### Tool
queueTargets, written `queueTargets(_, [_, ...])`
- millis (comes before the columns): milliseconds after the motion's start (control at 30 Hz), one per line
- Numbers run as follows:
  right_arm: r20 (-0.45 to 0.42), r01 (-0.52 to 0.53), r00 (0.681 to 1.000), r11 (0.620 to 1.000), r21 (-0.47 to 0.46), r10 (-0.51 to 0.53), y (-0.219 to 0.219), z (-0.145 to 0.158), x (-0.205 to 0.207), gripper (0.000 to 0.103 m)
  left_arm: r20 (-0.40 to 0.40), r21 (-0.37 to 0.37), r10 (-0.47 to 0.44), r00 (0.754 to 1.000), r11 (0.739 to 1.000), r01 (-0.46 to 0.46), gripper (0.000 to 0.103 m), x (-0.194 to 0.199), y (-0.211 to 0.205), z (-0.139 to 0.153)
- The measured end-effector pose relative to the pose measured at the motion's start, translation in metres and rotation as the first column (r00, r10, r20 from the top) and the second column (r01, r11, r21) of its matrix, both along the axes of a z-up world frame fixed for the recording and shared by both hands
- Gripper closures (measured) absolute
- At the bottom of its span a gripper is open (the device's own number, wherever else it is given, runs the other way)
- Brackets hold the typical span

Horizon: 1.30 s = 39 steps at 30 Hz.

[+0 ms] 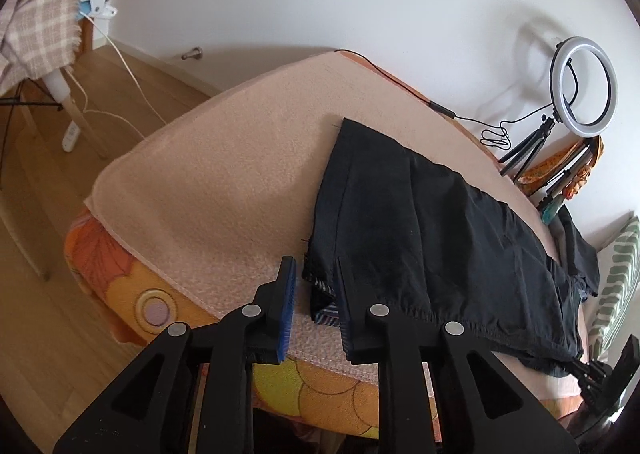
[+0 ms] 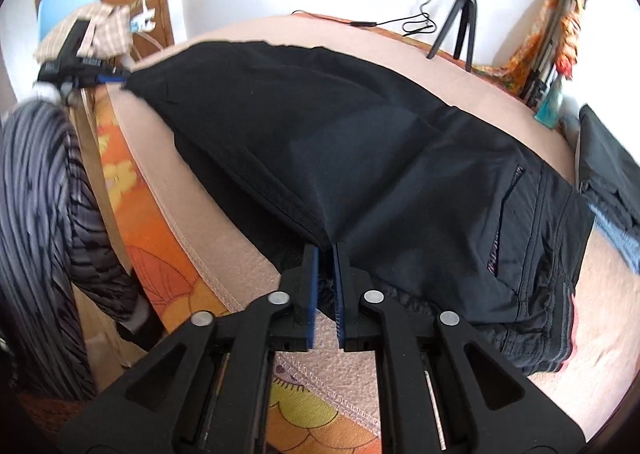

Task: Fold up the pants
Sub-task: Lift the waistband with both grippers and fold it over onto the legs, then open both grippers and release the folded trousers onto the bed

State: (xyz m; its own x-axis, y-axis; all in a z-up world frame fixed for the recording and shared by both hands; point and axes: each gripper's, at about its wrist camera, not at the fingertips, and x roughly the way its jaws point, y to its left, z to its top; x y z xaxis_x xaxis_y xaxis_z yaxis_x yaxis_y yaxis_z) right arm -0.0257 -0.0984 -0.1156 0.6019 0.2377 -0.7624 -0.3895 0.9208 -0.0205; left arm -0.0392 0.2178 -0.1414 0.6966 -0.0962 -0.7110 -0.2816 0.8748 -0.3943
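Black pants (image 1: 440,222) lie along a pink blanket (image 1: 220,174) on a bed, doubled lengthwise with the leg hems toward the left. My left gripper (image 1: 314,260) stands open at the hem corner. The striped lining of that corner lies between its blue pads, and the left pad stands off the cloth. In the right wrist view the same pants (image 2: 360,142) stretch from the hems to the waistband. My right gripper (image 2: 325,248) is shut on the folded near edge mid-leg. The left gripper (image 2: 116,77) shows small at the far hem. The right gripper (image 1: 580,368) shows at the pants' edge.
An orange floral sheet (image 1: 120,266) shows under the blanket's near edge. A ring light on a tripod (image 1: 584,86) and a cable stand by the wall. A green-striped pillow (image 1: 616,282) and a dark garment (image 2: 612,166) lie right. A person's striped sleeve (image 2: 36,214) hangs left.
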Motion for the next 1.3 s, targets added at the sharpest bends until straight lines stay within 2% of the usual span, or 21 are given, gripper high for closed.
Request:
queueTargets(167, [-0.012, 0.115, 0.993, 0.984, 0.139, -0.114, -0.032, 0.013, -0.009, 0.070, 0.053, 0.086, -0.046, 0.998, 0.995, 0.041, 0.085, -0.006, -0.003, 0.037])
queueTargets(267, [-0.024, 0.213, 0.977, 0.951, 0.223, -0.213, -0.060, 0.017, -0.017, 0.064, 0.089, 0.123, -0.126, 0.988, 0.986, 0.114, 0.074, 0.001, -0.017, 0.066])
queueTargets(400, [-0.068, 0.364, 0.930, 0.884, 0.293, -0.361, -0.098, 0.018, -0.025, 0.056, 0.124, 0.194, -0.270, 0.955, 0.950, 0.244, 0.070, 0.016, -0.052, 0.101])
queueTargets(433, [-0.081, 0.403, 0.914, 0.861, 0.309, -0.399, -0.108, 0.016, -0.028, 0.054, 0.127, 0.210, -0.308, 0.943, 0.937, 0.278, 0.067, 0.020, -0.063, 0.108])
queueTargets(467, [-0.093, 0.427, 0.903, 0.845, 0.323, -0.421, -0.116, 0.016, -0.030, 0.052, 0.129, 0.221, -0.344, 0.930, 0.924, 0.311, 0.060, 0.024, -0.073, 0.113])
queueTargets(600, [-0.160, 0.528, 0.847, 0.769, 0.361, -0.507, -0.146, 0.010, -0.029, 0.051, 0.121, 0.254, -0.488, 0.864, 0.857, 0.448, 0.056, 0.038, -0.121, 0.127])
queueTargets(700, [-0.199, 0.571, 0.818, 0.727, 0.382, -0.539, -0.162, 0.003, -0.028, 0.051, 0.098, 0.231, -0.585, 0.805, 0.800, 0.553, 0.050, 0.050, -0.154, 0.126])
queueTargets(767, [-0.226, 0.598, 0.799, 0.698, 0.394, -0.557, -0.172, -0.002, -0.028, 0.051, 0.086, 0.212, -0.632, 0.770, 0.767, 0.606, 0.050, 0.056, -0.176, 0.123])
queueTargets(933, [-0.299, 0.640, 0.764, 0.613, 0.463, -0.572, -0.196, -0.012, -0.029, 0.051, 0.058, 0.197, -0.741, 0.669, 0.665, 0.720, 0.050, 0.060, -0.231, 0.111])
queueTargets(1033, [-0.335, 0.652, 0.752, 0.566, 0.505, -0.567, -0.208, -0.015, -0.027, 0.051, 0.023, 0.192, -0.800, 0.600, 0.592, 0.782, 0.050, 0.055, -0.259, 0.100])
queueTargets(1167, [-0.354, 0.660, 0.745, 0.545, 0.517, -0.565, -0.212, -0.017, -0.021, 0.051, -0.072, 0.215, -0.857, 0.510, 0.486, 0.847, 0.050, 0.047, -0.298, 0.076])
queueTargets(1267, [-0.363, 0.665, 0.741, 0.542, 0.514, -0.565, -0.215, -0.020, -0.015, 0.051, -0.120, 0.197, -0.892, 0.436, 0.409, 0.891, 0.050, 0.038, -0.322, 0.056])
queueTargets(1300, [-0.361, 0.666, 0.740, 0.544, 0.511, -0.567, -0.216, -0.020, -0.014, 0.051, -0.135, 0.195, -0.897, 0.420, 0.391, 0.899, 0.050, 0.036, -0.327, 0.052])
